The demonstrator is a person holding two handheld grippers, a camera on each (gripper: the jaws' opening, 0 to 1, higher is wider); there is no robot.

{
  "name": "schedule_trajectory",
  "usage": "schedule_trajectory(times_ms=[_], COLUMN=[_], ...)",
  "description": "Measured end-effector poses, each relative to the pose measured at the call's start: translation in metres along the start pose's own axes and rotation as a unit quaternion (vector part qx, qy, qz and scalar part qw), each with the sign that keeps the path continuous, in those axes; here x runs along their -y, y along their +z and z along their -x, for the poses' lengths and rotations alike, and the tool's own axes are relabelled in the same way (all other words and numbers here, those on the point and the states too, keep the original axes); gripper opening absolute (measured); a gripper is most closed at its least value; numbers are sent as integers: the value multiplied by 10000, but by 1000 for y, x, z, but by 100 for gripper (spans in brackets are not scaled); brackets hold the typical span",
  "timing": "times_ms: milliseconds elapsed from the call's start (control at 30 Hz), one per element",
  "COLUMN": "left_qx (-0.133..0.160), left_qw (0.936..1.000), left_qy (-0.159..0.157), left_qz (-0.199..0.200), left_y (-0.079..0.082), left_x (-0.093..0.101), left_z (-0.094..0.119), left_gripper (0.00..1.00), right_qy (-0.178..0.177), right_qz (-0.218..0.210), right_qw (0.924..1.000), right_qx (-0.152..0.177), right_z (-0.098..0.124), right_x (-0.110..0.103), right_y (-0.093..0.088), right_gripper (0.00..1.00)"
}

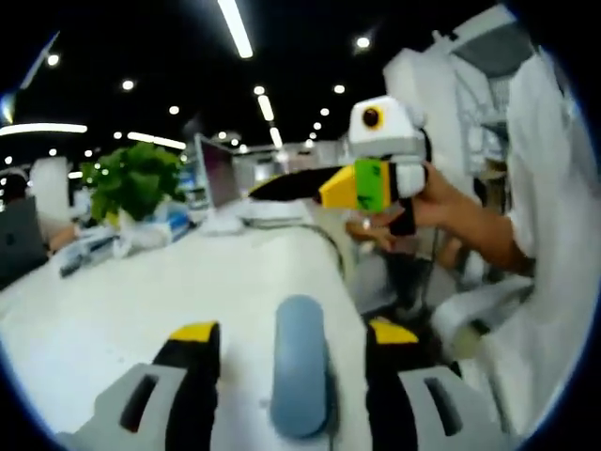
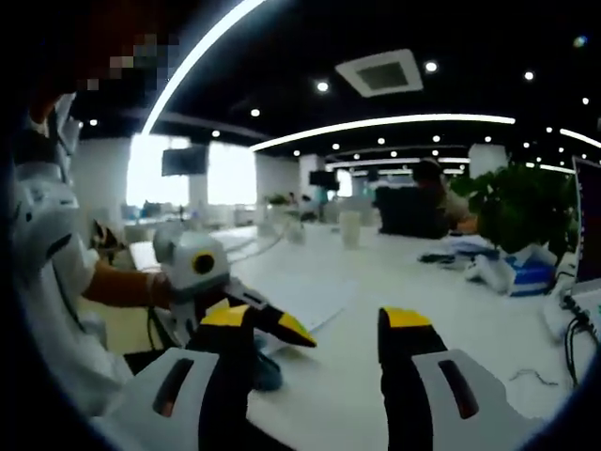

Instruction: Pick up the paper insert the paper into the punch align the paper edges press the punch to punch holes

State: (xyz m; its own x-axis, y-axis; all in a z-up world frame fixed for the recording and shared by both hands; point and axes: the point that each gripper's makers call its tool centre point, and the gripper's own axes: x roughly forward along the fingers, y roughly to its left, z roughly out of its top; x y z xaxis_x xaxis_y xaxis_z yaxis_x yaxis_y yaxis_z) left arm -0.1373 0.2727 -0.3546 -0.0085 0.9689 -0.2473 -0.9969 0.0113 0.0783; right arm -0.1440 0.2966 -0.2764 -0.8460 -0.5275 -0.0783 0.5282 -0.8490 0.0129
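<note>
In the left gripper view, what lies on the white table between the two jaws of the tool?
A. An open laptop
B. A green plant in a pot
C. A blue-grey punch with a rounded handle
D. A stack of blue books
C: the blue-grey punch sits on the white table between the open jaws of the left tool; the plant stands far back.
</note>
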Motion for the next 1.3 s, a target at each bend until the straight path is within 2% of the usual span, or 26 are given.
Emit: schedule_trajectory(times_ms=[133, 300, 433, 633, 833, 933, 1033, 1100, 1200, 1300], left_qx=[16, -4, -22, -46, -74, -74, -82, -85, -87, -99], left_qw=[10000, 10000, 9999, 9998, 9998, 9998, 9998, 9998, 9999, 9999], left_qy=[53, 89, 99, 93, 65, 46, 26, 23, 20, 19], left_qz=[-5, -39, -126, -147, -165, -168, -168, -162, -119, -105], left_y=[-1, -4, -5, -6, -8, -8, -9, -9, -9, -10], left_x=[-2, -3, -3, -1, -1, -1, 0, 0, 0, 0], left_z=[0, 0, -1, -1, -2, -3, -3, -3, -4, -4], left_gripper=[53, 49, 40, 33, 31, 29, 26, 26, 26, 26], right_qy=[-17, -85, -124, -162, -194, -224, -222, -234, -415, -488], right_qz=[-79, 93, 123, 13, 32, 81, 128, 170, 327, 201], right_qw=[10000, 9998, 9996, 9996, 9994, 9992, 9993, 9995, 9985, 9986], right_qx=[-8, -157, -222, -228, -293, -328, -269, -137, -148, -24], right_z=[-3, -7, -10, -11, -14, -15, -16, -18, -23, -30], right_x=[-1, -3, -2, -1, -4, -7, -11, -14, -12, -18], right_y=[-3, -8, -13, -15, -18, -19, -18, -13, -13, -10], right_gripper=[54, 53, 53, 50, 46, 39, 23, 21, 13, 5])
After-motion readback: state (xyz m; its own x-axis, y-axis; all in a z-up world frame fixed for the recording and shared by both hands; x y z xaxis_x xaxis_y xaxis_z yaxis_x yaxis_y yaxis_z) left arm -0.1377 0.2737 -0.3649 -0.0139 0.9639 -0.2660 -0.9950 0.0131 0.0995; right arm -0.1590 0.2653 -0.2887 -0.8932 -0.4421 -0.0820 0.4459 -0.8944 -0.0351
